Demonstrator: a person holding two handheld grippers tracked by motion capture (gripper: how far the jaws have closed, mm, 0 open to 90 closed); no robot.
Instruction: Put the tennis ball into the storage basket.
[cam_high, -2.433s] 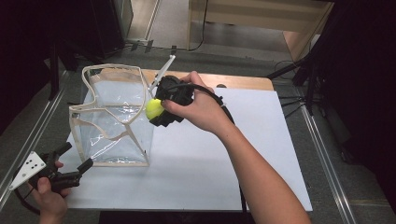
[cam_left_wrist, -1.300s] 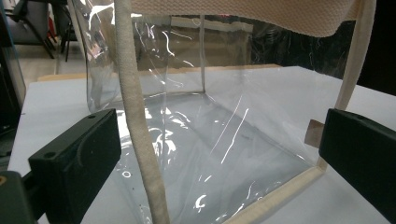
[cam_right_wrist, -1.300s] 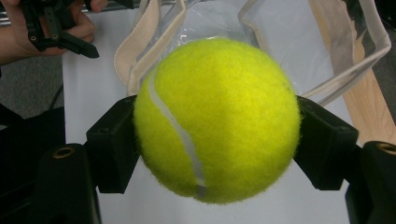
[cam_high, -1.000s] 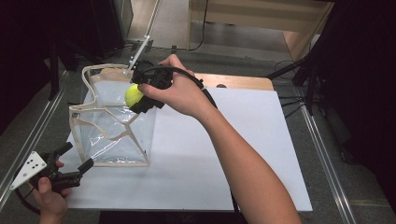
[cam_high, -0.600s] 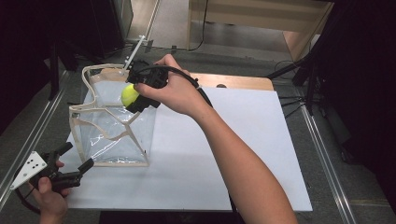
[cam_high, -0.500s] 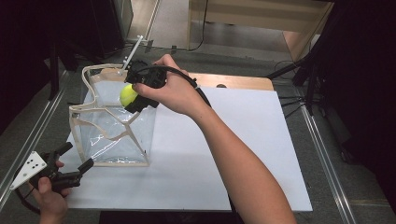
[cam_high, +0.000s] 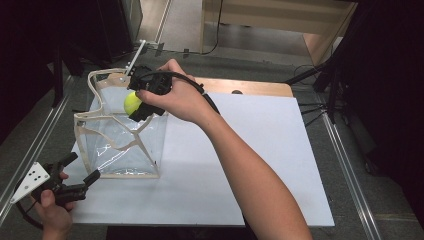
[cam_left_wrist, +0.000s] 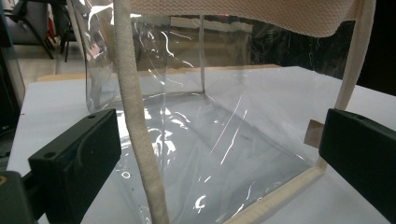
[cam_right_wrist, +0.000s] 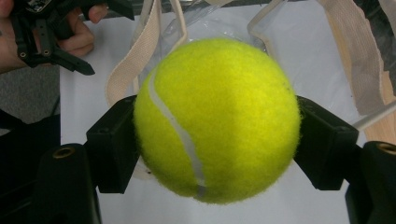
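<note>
Right gripper (cam_high: 136, 106) clamps tennis ball (cam_high: 132, 103) above open mouth of clear bag (cam_high: 122, 145) on white table (cam_high: 260, 150); left gripper (cam_high: 80, 172) jaws wide, just beside bag's near corner, holding nothing; step judged: bagging ball; next: lower, release.

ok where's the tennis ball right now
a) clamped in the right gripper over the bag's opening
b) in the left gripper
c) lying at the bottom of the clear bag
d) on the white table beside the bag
a: the tennis ball sits clamped between the right gripper jaws, above the open top of the clear bag.
</note>
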